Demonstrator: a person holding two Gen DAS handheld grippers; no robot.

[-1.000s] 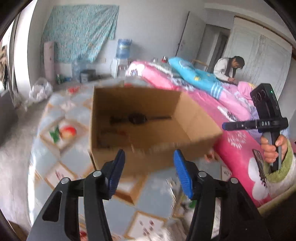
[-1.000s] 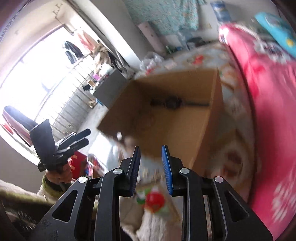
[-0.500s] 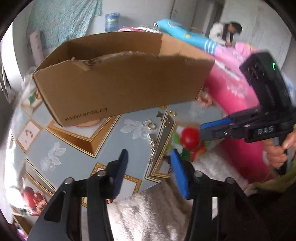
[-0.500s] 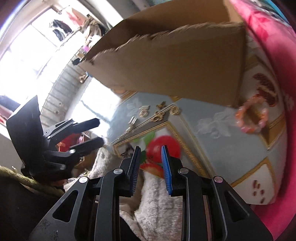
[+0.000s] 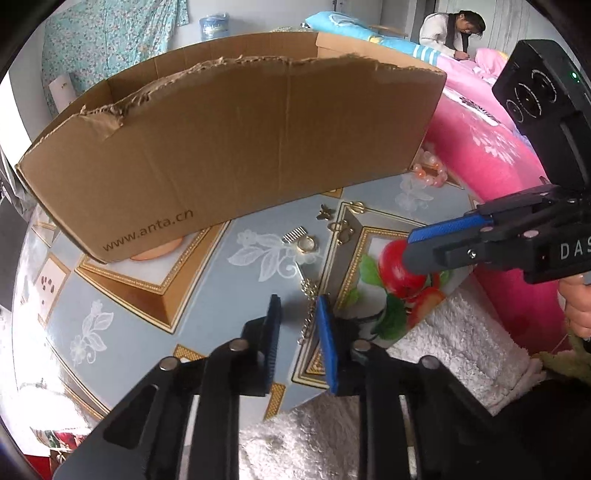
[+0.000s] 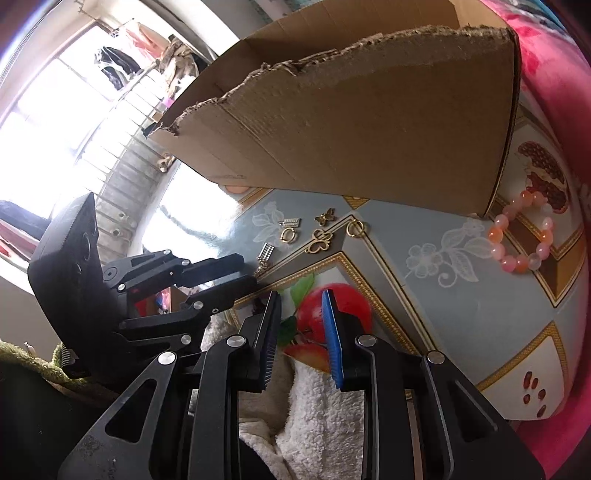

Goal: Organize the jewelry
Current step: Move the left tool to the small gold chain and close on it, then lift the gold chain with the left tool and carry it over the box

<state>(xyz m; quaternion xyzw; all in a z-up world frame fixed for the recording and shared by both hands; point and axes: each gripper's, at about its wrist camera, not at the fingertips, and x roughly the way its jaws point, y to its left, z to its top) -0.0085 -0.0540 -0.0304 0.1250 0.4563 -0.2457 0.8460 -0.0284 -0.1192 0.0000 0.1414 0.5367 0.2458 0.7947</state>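
An open brown cardboard box (image 5: pixel 236 147) stands on the patterned table; it also shows in the right wrist view (image 6: pixel 369 122). Small gold trinkets (image 5: pixel 325 229) lie in front of it, also seen in the right wrist view (image 6: pixel 317 232). A gold chain (image 5: pixel 308 314) lies between the tips of my left gripper (image 5: pixel 297 317), which is low over the table and partly open around it. A pink bead bracelet (image 6: pixel 521 236) lies right of the box, also in the left wrist view (image 5: pixel 430 173). My right gripper (image 6: pixel 299 314) is slightly open and empty, hovering over the printed apple.
A white fluffy towel (image 5: pixel 461 339) hangs at the table's near edge. A bed with a pink cover (image 5: pixel 491 140) is to the right, and a person (image 5: pixel 454 33) sits at the far end. A bright window with railings (image 6: pixel 74 122) is on the left.
Both grippers have dropped from above the box to low over the table in front of it. My left gripper has narrowed around the gold chain.
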